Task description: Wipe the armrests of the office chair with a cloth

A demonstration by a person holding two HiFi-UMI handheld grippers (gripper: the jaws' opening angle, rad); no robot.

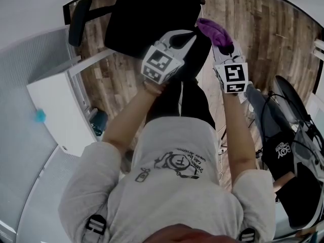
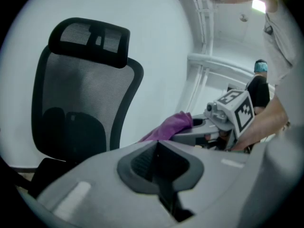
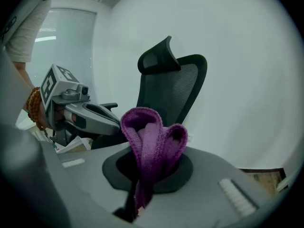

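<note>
Currently the right gripper (image 1: pixel 223 48) is clamping a purple cloth (image 1: pixel 214 30), jaws closed on the bunched fabric w/ a fold standing up above the tips. The left gripper (image 1: pixel 186 38) is hovering just beside it, jaws pressed together w/ nothing btw. them. Both are pointing at the office chair (image 1: pixel 147 14), top centre of the head view. The one armrest (image 1: pixel 78 22) showing is sitting at the upper left of that frame, long axis running approx. top to bottom, slightly tilted. The cloth is lying well apart from it, to its right, w/ the chair's black body btw. them; the empty left gripper is sitting nearer. Probably the cloth is needing to travel left across the chair, then along the pad's length. A white cabinet (image 1: pixel 55 103) is crowding the frame's left below the armrest; wood floor (image 1: pixel 253 29) is leaving room elsewhere.
</note>
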